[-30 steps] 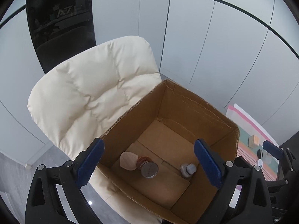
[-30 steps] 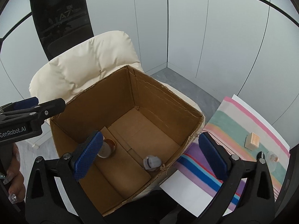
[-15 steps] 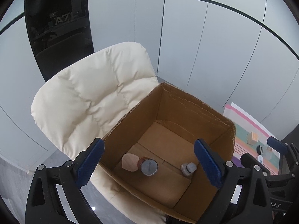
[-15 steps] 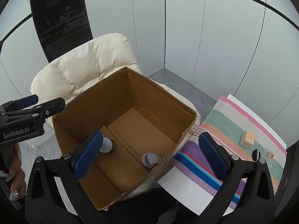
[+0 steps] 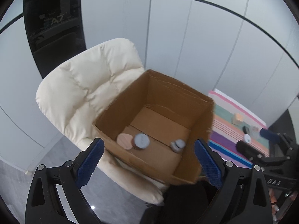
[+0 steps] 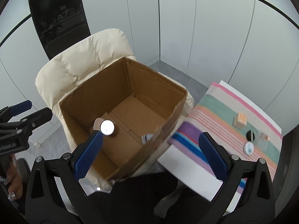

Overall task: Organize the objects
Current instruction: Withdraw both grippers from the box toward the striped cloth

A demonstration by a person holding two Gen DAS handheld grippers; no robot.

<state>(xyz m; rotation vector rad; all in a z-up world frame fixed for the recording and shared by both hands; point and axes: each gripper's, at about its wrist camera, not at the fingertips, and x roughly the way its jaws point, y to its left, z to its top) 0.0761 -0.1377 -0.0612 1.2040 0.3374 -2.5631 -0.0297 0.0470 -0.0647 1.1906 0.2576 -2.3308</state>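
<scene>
— Pale wall panels [image 5: 205, 46] are curving round behind us, and a dark glass panel [image 6: 58, 18] is standing at the back left. What are we hovering over?

— We are looking down into an open cardboard box [image 5: 177, 100] that is sitting on the seat of a cream padded chair [image 5: 84, 85]. To its right a striped cloth [image 6: 214, 108] is lying over the desk.

— And what is lying inside the box?

— We are seeing three things on its floor: a pinkish flat piece [image 5: 124, 141], a round jar with a silvery lid [image 5: 141, 140] touching it, and a small grey-capped bottle [image 5: 177, 144] lying apart from them, nearer the right wall. From the right wrist the near wall is half hiding that bottle.

— What is waiting on the cloth?

— A small wooden block [image 6: 240, 122] is sitting on the green stripe; near it we are making out a black round thing [image 6: 250, 135], a white disc [image 6: 249, 147] and a clear little container [image 6: 262, 140] — too small to name further.

— How are our jaws standing?

— The left gripper [image 5: 148, 162] is holding its blue pads wide apart with nothing between them — above the box's near edge. The right gripper [image 6: 151, 155] is gaping just the same, carrying nothing, straddling the box's right corner and the edge of the cloth.
</scene>
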